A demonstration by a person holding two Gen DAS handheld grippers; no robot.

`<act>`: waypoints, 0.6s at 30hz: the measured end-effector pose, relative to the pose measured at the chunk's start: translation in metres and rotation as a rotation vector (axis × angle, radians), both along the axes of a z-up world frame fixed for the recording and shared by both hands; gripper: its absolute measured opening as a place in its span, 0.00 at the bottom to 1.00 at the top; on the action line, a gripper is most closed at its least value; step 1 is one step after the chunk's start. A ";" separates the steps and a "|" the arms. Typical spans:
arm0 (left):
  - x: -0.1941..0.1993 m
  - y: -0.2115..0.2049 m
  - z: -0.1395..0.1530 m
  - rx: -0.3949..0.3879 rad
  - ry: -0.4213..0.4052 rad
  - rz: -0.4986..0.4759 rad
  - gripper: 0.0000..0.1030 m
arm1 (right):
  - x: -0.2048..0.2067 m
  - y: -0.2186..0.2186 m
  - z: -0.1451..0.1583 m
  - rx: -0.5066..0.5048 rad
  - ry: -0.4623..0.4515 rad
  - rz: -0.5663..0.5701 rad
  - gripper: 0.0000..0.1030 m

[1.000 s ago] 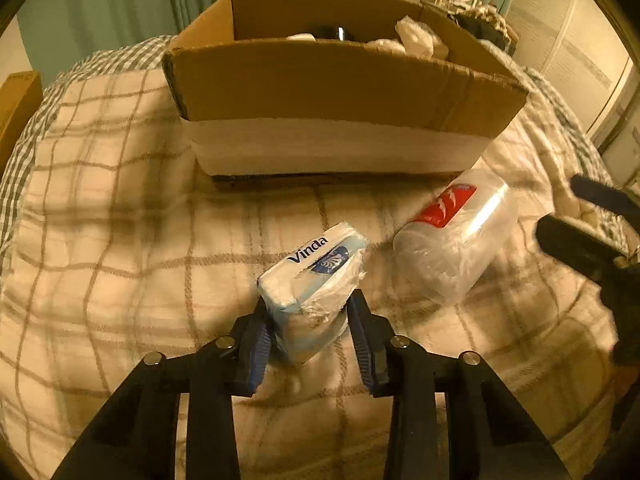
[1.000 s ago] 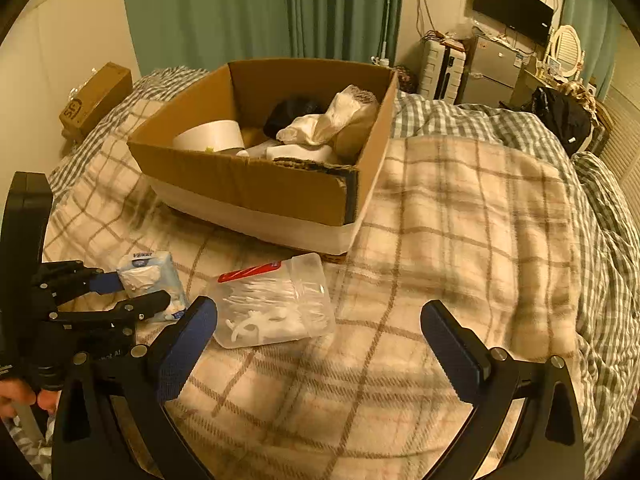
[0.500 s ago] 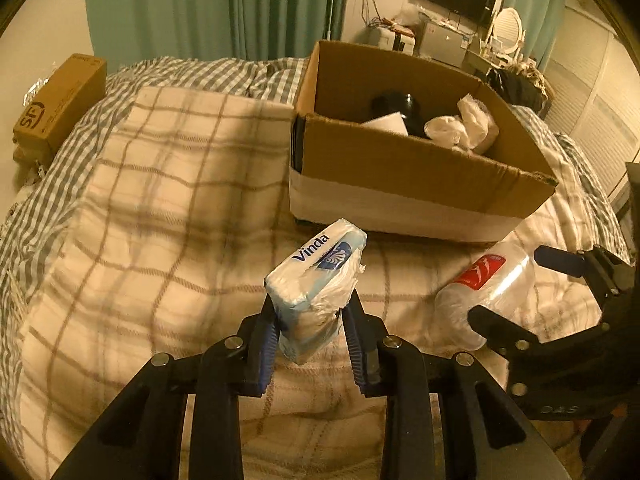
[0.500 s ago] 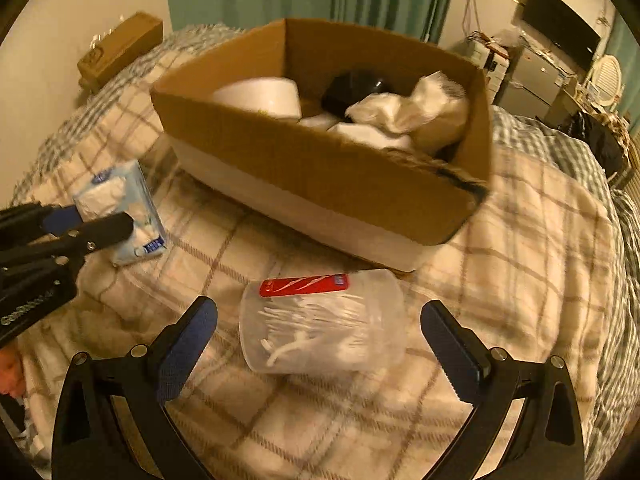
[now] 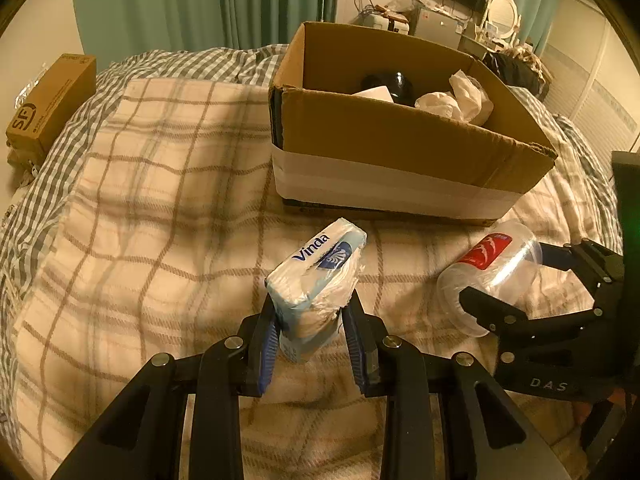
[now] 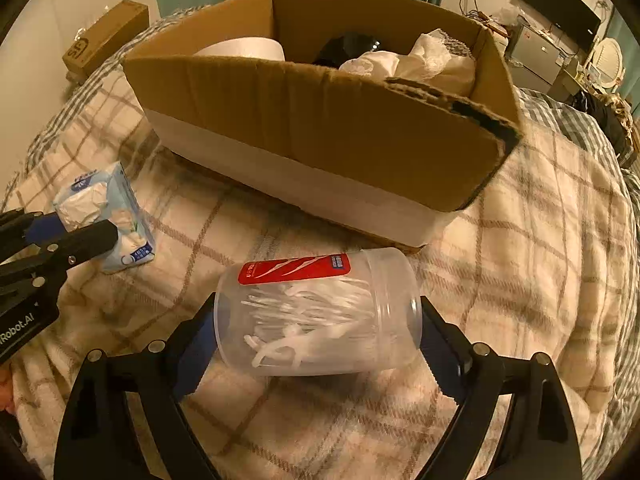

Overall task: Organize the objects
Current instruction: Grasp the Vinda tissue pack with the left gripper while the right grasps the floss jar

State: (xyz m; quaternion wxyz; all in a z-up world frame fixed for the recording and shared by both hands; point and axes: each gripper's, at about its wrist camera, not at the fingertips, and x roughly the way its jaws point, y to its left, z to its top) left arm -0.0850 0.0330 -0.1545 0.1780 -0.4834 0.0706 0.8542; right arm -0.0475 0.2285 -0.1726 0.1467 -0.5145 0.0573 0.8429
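Pinching the tissue pack (image 5: 316, 280) now lifted in left tongs (image 5: 310, 330), right tongs (image 6: 316, 344) newly bracketing the floss-pick jar (image 6: 316, 312), contact unclear, both bound for the cardboard box (image 5: 400, 148)

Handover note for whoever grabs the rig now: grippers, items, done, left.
Left gripper: shut on the Vinda tissue pack, lifted off the plaid blanket.
Right gripper: open, fingers either side of the clear floss-pick jar, which lies on its side on the blanket.
Cardboard box: already holds several items.
Left: drop the pack in the box, close on the jar, box it.
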 end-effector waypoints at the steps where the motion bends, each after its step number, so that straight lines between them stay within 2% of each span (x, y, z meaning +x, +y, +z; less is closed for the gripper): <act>1: 0.002 0.001 0.001 -0.001 0.000 -0.002 0.30 | 0.002 -0.001 0.002 0.002 0.004 -0.002 0.88; 8: 0.015 0.000 0.021 0.012 0.016 -0.003 0.30 | 0.023 -0.004 0.034 0.014 0.057 -0.029 0.88; 13: 0.032 -0.002 0.047 0.044 0.043 -0.011 0.30 | 0.047 -0.014 0.067 0.003 0.112 -0.051 0.88; 18: 0.047 -0.004 0.080 0.079 0.088 -0.028 0.30 | 0.065 -0.029 0.109 0.036 0.183 -0.056 0.87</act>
